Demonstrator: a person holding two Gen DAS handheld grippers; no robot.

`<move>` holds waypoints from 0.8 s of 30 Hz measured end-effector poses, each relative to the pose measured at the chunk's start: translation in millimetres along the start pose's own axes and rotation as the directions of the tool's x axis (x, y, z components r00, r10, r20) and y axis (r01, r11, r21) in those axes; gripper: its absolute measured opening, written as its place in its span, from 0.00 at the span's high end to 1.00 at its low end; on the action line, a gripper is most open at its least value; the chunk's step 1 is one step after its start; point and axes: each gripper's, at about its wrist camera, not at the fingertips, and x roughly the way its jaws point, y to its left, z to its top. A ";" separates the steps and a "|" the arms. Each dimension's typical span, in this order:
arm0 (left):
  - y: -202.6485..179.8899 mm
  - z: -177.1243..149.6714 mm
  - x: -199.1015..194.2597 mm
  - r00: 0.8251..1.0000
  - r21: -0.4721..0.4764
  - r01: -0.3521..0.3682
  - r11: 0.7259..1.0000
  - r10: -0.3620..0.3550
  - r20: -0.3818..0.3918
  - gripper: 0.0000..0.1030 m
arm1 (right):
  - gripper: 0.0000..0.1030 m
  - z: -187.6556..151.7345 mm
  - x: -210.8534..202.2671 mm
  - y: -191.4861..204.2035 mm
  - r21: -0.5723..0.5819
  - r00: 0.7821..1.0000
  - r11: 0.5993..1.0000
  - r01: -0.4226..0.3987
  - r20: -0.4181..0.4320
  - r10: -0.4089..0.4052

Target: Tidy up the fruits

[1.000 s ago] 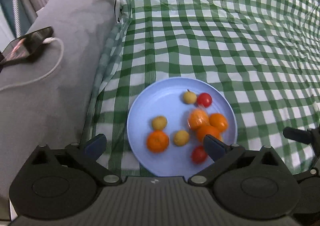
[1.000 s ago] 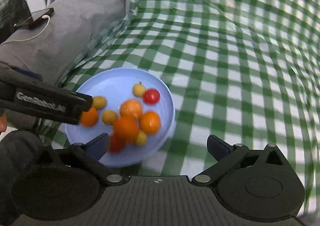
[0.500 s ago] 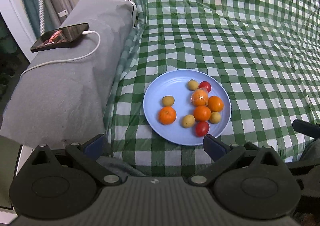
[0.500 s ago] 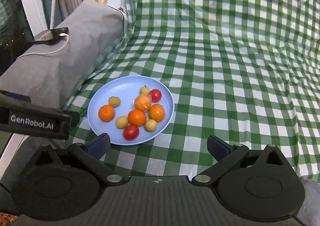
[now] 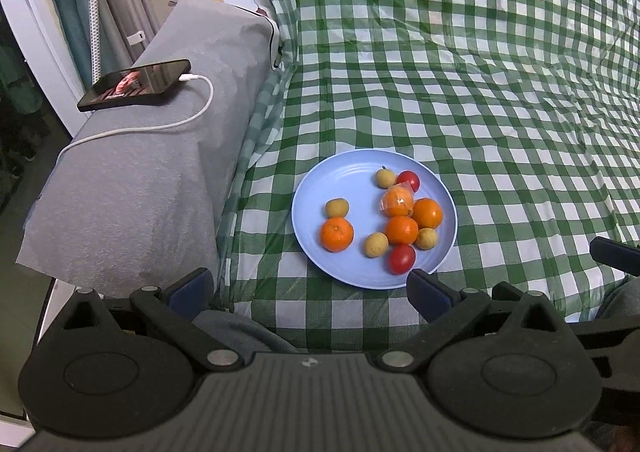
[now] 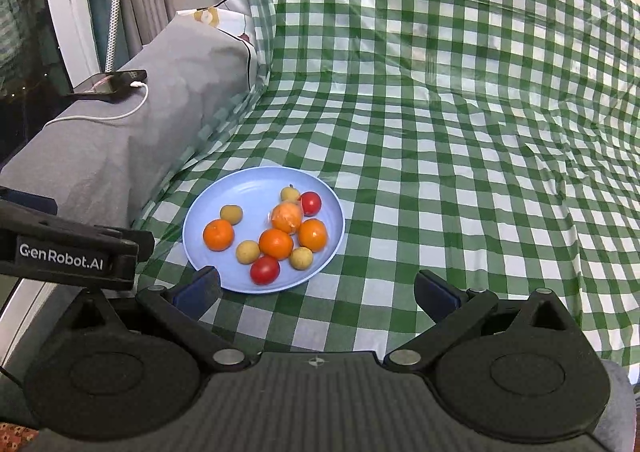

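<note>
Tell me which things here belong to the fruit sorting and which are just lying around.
Part of the job: blue plate, four oranges, one in plastic wrap, two red tomatoes, four small yellow-brown fruits, open left gripper, open right gripper.

Just lying about: phone, white charging cable, grey cushion.

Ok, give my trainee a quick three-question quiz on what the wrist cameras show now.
1. How many red tomatoes lie on the round light-blue plate?
2. True or false: the black smartphone lies on the green-and-white checked cloth.
3. Which fruit sits in clear plastic wrap: A the lone orange mandarin beside the brown longan, B the orange mandarin next to the far tomato?

Key: 1. two, the near tomato being the other. 2. false, it lies on the grey cushion. 3. B.
</note>
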 end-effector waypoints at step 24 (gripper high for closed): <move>1.3 1.1 -1.6 1.000 0.003 -0.004 1.000 0.004 0.002 0.00 | 0.01 -0.7 -5.0 -0.7 -0.007 1.000 1.000 0.007 0.011 -0.007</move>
